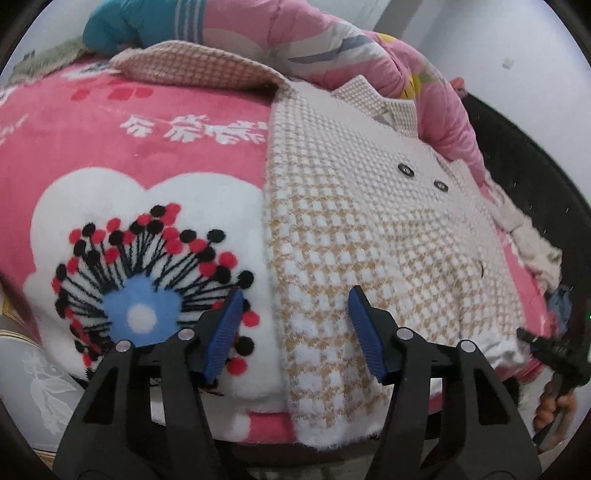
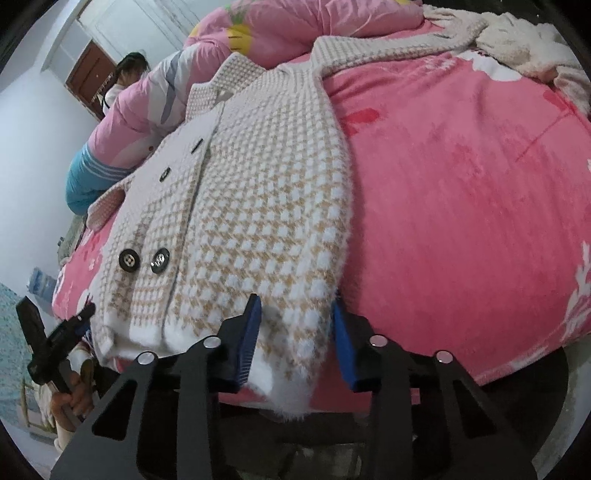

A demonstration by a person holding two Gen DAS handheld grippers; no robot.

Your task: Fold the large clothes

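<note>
A beige and white houndstooth coat (image 1: pixel 369 206) with dark buttons lies spread flat, front up, on a pink flowered blanket (image 1: pixel 129 155). My left gripper (image 1: pixel 295 299) is open, its blue fingers on either side of the coat's left hem corner. In the right wrist view the coat (image 2: pixel 258 206) runs away from me, one sleeve (image 2: pixel 388 55) stretched to the far right. My right gripper (image 2: pixel 295 310) is open around the coat's right hem corner, which hangs over the bed edge. Each gripper shows at the edge of the other's view.
A pink quilt (image 1: pixel 332 44) and a teal striped pillow (image 1: pixel 140 26) are piled at the head of the bed. A fluffy cream garment (image 2: pixel 528 55) lies at the far right. A person (image 2: pixel 125 74) sits behind the quilt near a brown door.
</note>
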